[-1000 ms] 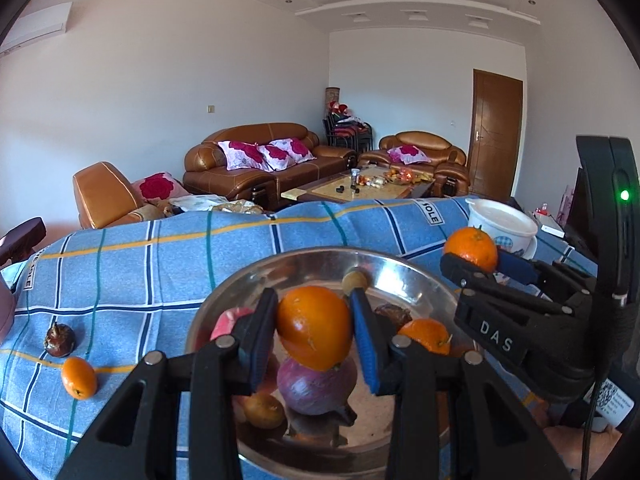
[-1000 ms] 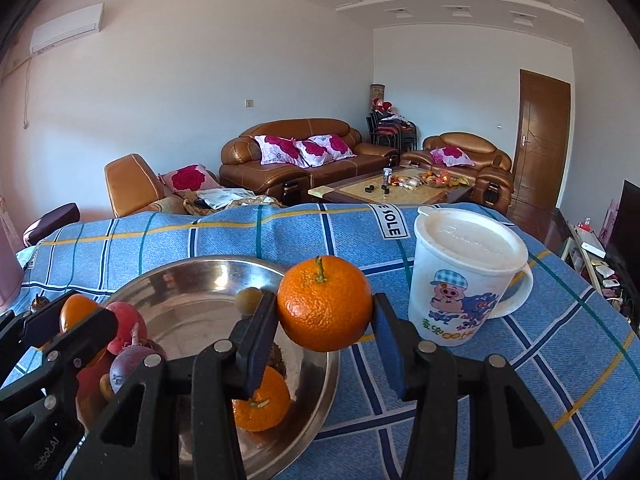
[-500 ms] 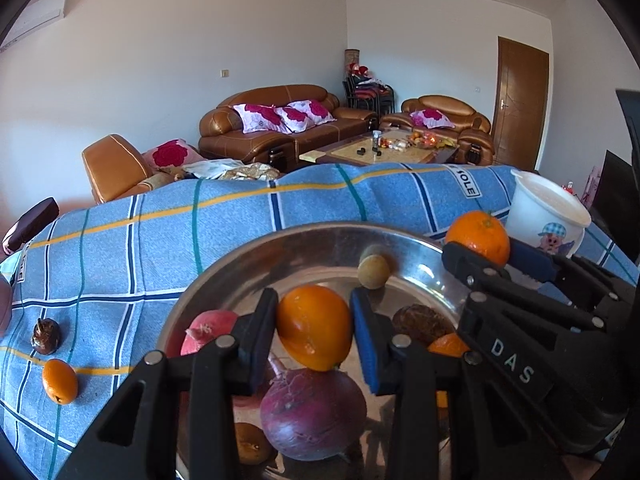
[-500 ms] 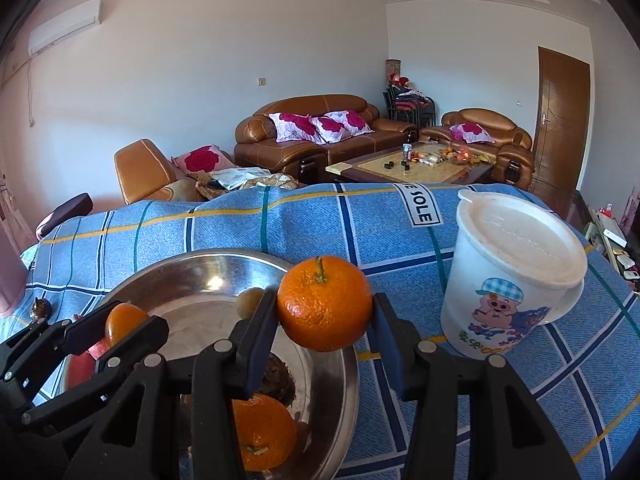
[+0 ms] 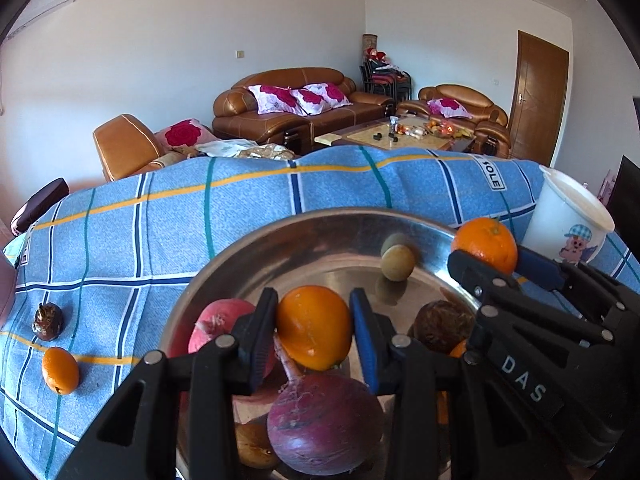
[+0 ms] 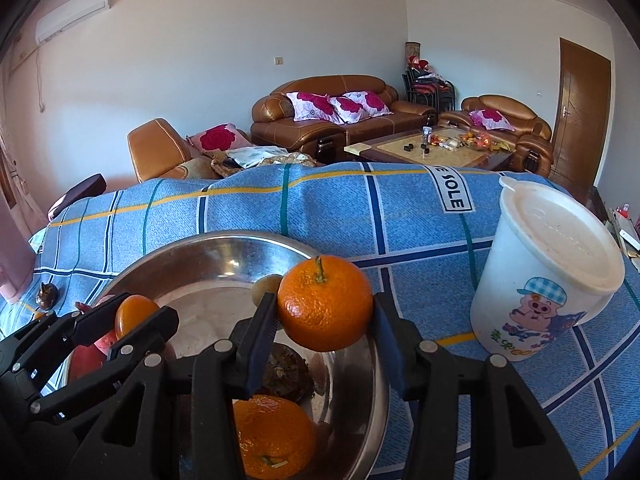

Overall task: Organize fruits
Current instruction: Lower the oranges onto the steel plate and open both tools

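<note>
My left gripper [image 5: 314, 330] is shut on a smooth orange fruit [image 5: 314, 326] low over the steel bowl [image 5: 280, 240]. Below it lie a purple round fruit [image 5: 324, 424], a pink-red fruit [image 5: 212, 328], a small greenish fruit [image 5: 397, 262] and a dark brown fruit [image 5: 440, 326]. My right gripper [image 6: 325, 320] is shut on a stemmed orange [image 6: 325, 306] above the bowl's right rim [image 6: 376, 400]. Another orange [image 6: 272, 440] and a dark fruit [image 6: 288, 372] lie in the bowl under it. The left gripper also shows in the right wrist view [image 6: 132, 316].
A white lidded mug with a pig picture [image 6: 548, 276] stands right of the bowl on the blue checked cloth [image 6: 400, 220]. A small orange [image 5: 60, 370] and a dark brown fruit [image 5: 48, 322] lie on the cloth at the left. Sofas stand behind.
Both grippers have come lower and closer over the bowl, each still holding its fruit. The bowl and its fruits look larger in both views.
</note>
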